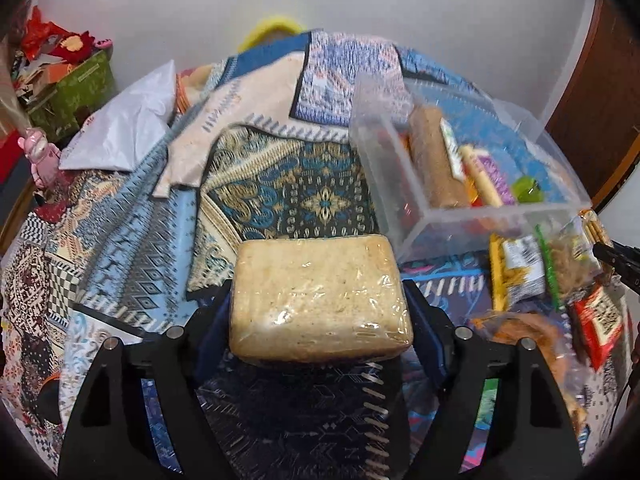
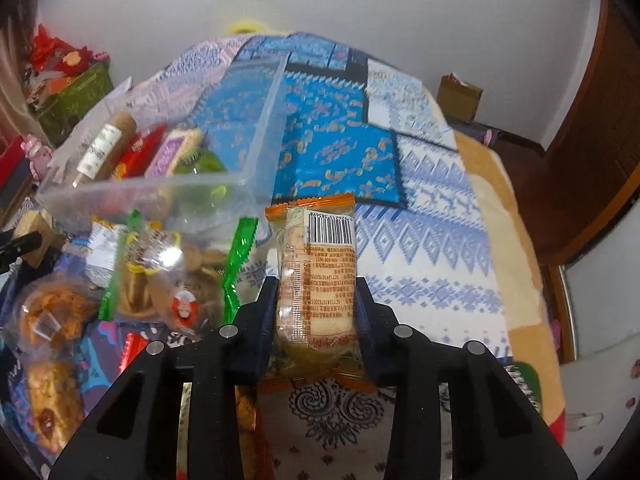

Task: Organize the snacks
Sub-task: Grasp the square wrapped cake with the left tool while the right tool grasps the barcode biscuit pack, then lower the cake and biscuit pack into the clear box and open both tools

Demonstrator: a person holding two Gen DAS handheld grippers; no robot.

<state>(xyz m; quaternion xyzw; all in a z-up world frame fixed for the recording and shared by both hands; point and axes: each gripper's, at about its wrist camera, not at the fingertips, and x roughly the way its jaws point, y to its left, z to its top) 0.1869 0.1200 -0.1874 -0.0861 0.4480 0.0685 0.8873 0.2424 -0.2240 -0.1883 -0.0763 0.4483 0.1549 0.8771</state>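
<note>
My left gripper (image 1: 320, 300) is shut on a beige biscuit block wrapped in clear film (image 1: 320, 300) and holds it above the patterned bedspread. A clear plastic bin (image 1: 460, 216) with several snacks inside stands ahead to the right. My right gripper (image 2: 316, 300) is shut on an orange-edged packet of biscuits with a barcode (image 2: 316, 276), held upright. The same clear bin (image 2: 140, 188) lies ahead to its left, with a brown roll (image 2: 106, 146) and other packets in it.
Loose snack packets (image 2: 160, 276) lie in a pile on the bed in front of the bin; the pile also shows in the left wrist view (image 1: 552, 276). A white bag (image 1: 124, 136) and folded cloth lie at far left. A cardboard box (image 2: 458, 96) sits by the wall.
</note>
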